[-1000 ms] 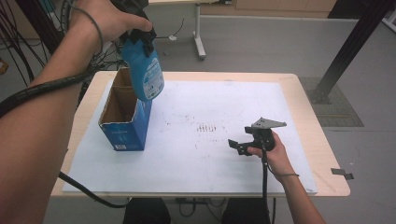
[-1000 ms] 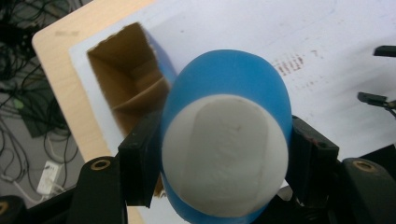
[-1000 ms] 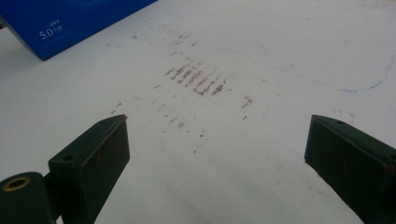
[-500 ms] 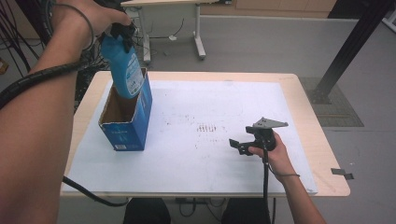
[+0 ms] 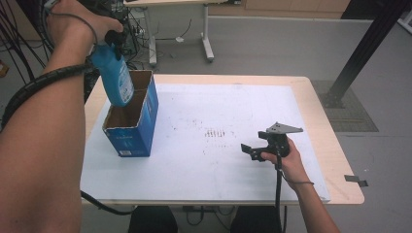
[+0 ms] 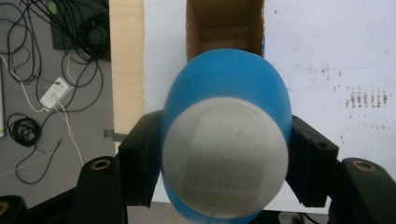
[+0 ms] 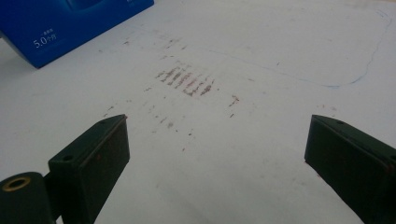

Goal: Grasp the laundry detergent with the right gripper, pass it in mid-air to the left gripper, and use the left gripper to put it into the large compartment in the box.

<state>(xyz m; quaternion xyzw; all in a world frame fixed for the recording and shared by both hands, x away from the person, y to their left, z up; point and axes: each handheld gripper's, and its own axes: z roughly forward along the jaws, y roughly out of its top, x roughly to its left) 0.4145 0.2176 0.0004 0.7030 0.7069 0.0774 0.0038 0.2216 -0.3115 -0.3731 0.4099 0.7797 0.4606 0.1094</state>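
The left gripper [image 5: 112, 41], jaws clamped on a blue bottle [image 5: 115, 80], holds it over the open blue box [image 5: 132, 131] at the table's left; lowering it straight avoids the cardboard walls. The right gripper [image 5: 252, 149] rests with jaws apart.

In the high view the table [image 5: 340, 160] takes the middle of the frame, and a sheet [image 5: 218, 102] lies on it, covering most of the top. A box [image 5: 132, 127] stands on the sheet's left part, its open top upward. The bottle [image 5: 114, 78] hangs tilted over the box's far end, its lower end at the opening, with the left gripper [image 5: 112, 39] above it at upper left. The right gripper [image 5: 248, 150] rests on the sheet at lower right of centre, well apart from the box. Smudges [image 5: 218, 133] lie on the sheet between box and right gripper. A desk [image 5: 160, 5] stands behind the table at the top edge.
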